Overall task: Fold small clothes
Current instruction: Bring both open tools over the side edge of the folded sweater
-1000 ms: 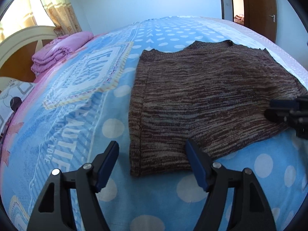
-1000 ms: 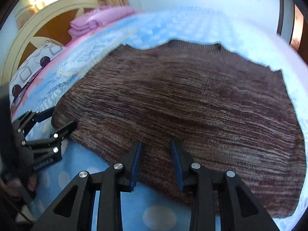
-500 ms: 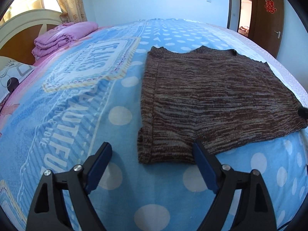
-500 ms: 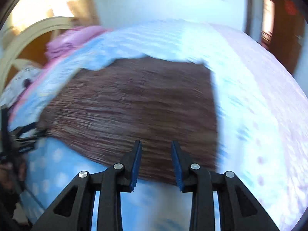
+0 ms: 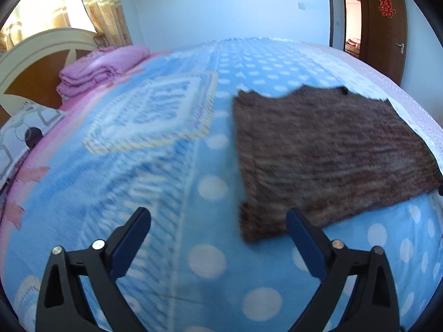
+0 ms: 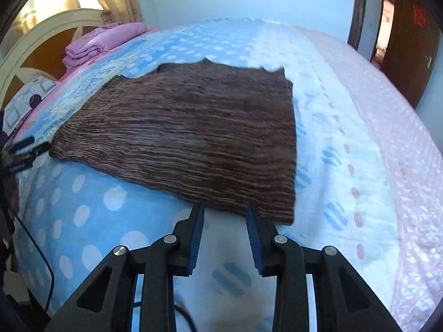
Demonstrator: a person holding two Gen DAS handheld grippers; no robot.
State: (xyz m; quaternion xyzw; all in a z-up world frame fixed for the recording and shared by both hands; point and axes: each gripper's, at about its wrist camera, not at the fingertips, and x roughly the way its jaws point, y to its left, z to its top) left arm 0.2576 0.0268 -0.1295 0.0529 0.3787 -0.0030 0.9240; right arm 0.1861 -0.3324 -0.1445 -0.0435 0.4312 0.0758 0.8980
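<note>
Left gripper (image 5: 218, 222) spread wide and empty over the blue spotted blanket (image 5: 155, 182), its right finger just at the near corner of the brown knit garment (image 5: 326, 155) that lies flat on the bed; right gripper (image 6: 224, 215) parted more narrowly, also holding nothing, fingertips right at the garment's near hem. Only the right wrist view catches the left gripper at the garment's far-left corner, plus pink bedding toward the right. Folded pink blanket (image 5: 97, 69) by the headboard (image 5: 36, 55), curtain (image 5: 102, 8), brown door (image 5: 387, 27).
</note>
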